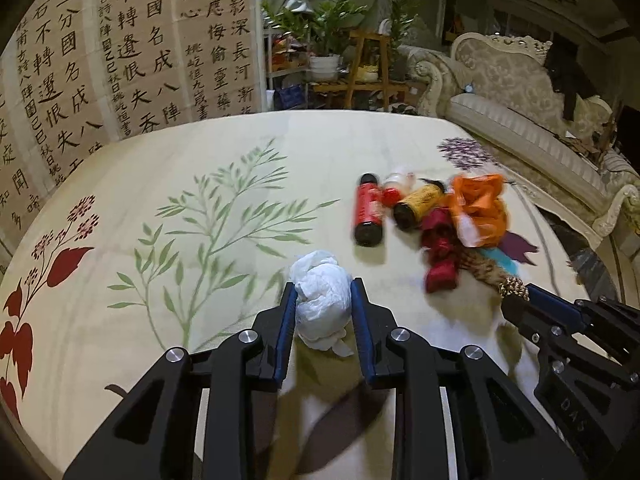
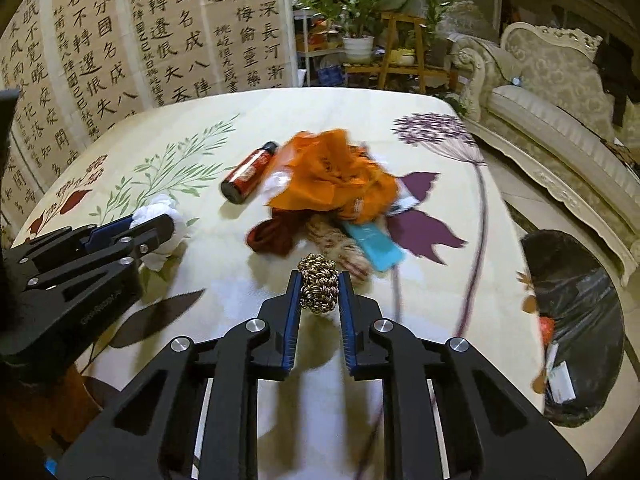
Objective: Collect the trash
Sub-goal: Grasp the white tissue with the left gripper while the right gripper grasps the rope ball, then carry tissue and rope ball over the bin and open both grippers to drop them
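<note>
My left gripper [image 1: 323, 292] is shut on a crumpled white tissue wad [image 1: 322, 304], held just above the flowered tablecloth [image 1: 200, 200]; it also shows in the right wrist view [image 2: 160, 216]. My right gripper [image 2: 319, 280] is shut on a gold-brown braided rope knot [image 2: 319, 288], seen at the right in the left wrist view [image 1: 514, 290]. Beyond lies a trash pile: an orange plastic bag [image 2: 332, 172], a red wrapper [image 2: 272, 236], a teal packet [image 2: 376, 248], a red bottle [image 1: 367, 212] and a yellow bottle [image 1: 418, 206].
A black trash bag [image 2: 576, 304] with some waste in it stands on the floor to the right of the table. A cream sofa [image 2: 560, 92] is further right. A calligraphy screen [image 1: 100, 60] and potted plants [image 1: 328, 28] stand behind the table.
</note>
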Available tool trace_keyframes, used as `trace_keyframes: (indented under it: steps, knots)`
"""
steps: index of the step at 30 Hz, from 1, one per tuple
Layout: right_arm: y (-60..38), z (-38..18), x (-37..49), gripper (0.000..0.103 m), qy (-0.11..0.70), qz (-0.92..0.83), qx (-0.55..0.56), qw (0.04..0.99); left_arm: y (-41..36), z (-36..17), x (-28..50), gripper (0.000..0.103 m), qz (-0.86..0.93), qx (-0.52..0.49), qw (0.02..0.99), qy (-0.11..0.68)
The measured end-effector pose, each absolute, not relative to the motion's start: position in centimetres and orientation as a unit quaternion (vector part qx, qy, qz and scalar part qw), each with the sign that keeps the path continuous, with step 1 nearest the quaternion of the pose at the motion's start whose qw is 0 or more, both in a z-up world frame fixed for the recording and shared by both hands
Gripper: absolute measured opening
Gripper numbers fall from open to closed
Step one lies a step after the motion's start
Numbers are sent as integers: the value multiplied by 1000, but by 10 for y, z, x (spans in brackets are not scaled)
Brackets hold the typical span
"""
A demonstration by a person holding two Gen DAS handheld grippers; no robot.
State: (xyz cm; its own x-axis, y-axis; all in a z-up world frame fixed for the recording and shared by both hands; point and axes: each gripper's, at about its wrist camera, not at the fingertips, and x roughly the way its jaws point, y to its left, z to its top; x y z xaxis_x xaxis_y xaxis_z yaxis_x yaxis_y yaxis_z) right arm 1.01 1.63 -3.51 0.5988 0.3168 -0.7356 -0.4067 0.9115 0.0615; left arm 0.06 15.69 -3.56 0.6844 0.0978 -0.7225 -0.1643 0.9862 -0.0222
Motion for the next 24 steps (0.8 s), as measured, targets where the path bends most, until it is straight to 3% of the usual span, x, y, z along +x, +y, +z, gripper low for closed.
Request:
trace_keyframes:
  steps: [24]
  knots:
    - [-205,-36,25,18,371,-21,23,928,-38,-17,28,28,-101,9,926,363]
